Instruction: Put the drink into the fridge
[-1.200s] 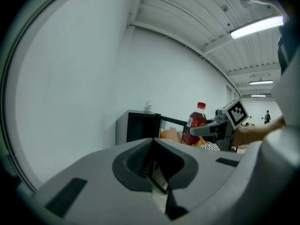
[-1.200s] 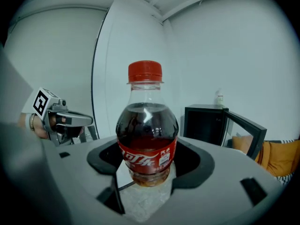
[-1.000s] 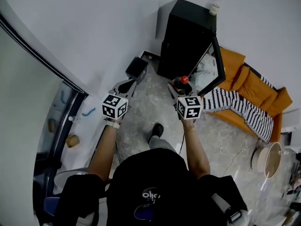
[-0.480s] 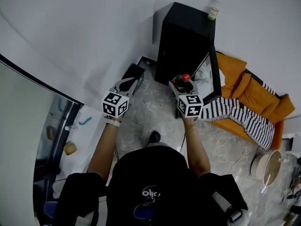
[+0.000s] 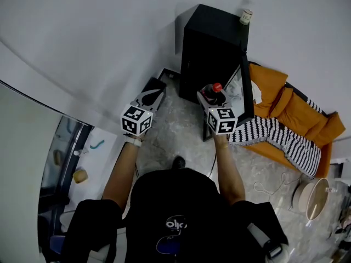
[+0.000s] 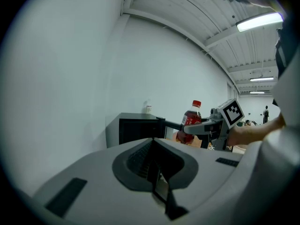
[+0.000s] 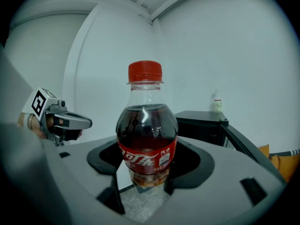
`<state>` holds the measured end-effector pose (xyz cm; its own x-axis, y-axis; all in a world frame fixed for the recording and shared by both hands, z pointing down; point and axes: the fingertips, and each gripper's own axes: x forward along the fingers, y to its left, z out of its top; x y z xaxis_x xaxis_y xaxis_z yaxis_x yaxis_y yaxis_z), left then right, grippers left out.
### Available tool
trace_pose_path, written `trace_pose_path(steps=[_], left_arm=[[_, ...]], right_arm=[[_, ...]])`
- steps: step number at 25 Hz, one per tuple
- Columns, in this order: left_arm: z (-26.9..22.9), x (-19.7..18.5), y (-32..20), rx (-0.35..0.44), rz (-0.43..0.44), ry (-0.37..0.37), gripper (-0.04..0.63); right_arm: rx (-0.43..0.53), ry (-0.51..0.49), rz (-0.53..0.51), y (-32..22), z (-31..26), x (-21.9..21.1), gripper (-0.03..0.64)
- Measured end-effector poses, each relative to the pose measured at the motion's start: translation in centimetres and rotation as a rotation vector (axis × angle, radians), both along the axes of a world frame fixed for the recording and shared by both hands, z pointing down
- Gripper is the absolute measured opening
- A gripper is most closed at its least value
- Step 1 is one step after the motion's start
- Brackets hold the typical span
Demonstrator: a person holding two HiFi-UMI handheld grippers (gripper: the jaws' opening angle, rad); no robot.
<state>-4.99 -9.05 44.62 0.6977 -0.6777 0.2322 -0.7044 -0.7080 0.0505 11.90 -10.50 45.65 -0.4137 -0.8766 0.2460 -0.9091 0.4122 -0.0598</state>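
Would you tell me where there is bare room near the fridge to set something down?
Free: the fridge top, save a small bottle at its far corner, and the floor between black box and open door. Crowded: the sofa with striped blanket beyond the door.

An orange sofa [image 5: 296,106] fills the right of the head view, with a black-and-white striped blanket [image 5: 285,133] draped along its lower edge. A small pale bottle [image 5: 246,17] stands near the top, right of centre. At lower right sits a round pale tub [image 5: 311,199], and a white cable [image 5: 269,182] loops on the mottled grey floor [image 5: 175,130] beside it.
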Motion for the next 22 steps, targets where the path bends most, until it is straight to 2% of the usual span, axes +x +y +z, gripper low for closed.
trace_pose_path(steps=[9,15,22], left_arm=[[0.1,1.9,-0.7,0.008,0.017,0.007,0.006],[-1.4,3.7,-2.3,0.057,0.051,0.057,0.006],[-1.5,5.6,-4.1,0.055,0.103,0.072,0.006]], right_arm=[[0.012,-0.006,0.009,-0.5,-0.8,1.1,0.314],[0.009,-0.006,0.033,-1.5,-0.9,2.3,0.313],[-0.001,-0.002,0.067,-2.8,-0.9,3.6,0.314]])
